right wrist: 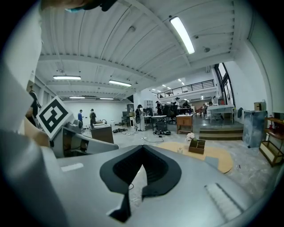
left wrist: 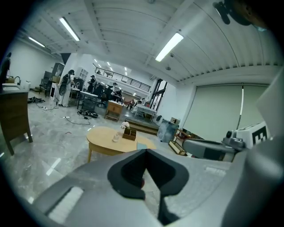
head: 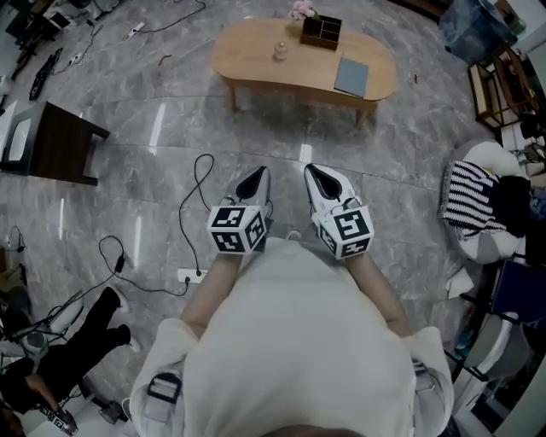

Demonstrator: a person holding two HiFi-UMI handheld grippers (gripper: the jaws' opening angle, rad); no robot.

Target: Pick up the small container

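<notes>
The small container (head: 280,51) is a pale jar standing on the oval wooden table (head: 256,64), far ahead of me in the head view. It shows small and distant in the left gripper view (left wrist: 116,137) and in the right gripper view (right wrist: 179,150). My left gripper (head: 253,181) and right gripper (head: 318,177) are held side by side in front of my chest, over the marble floor and well short of the table. Both point toward it. The left gripper's (left wrist: 146,153) jaws and the right gripper's (right wrist: 143,148) jaws are shut, with nothing between them.
On the table also stand a dark compartment box (head: 321,32), pink flowers (head: 302,10) and a grey-blue book (head: 351,77). A dark side table (head: 55,141) is at left. Cables (head: 192,213) and a power strip (head: 189,275) lie on the floor. A striped cloth on a seat (head: 473,205) is at right.
</notes>
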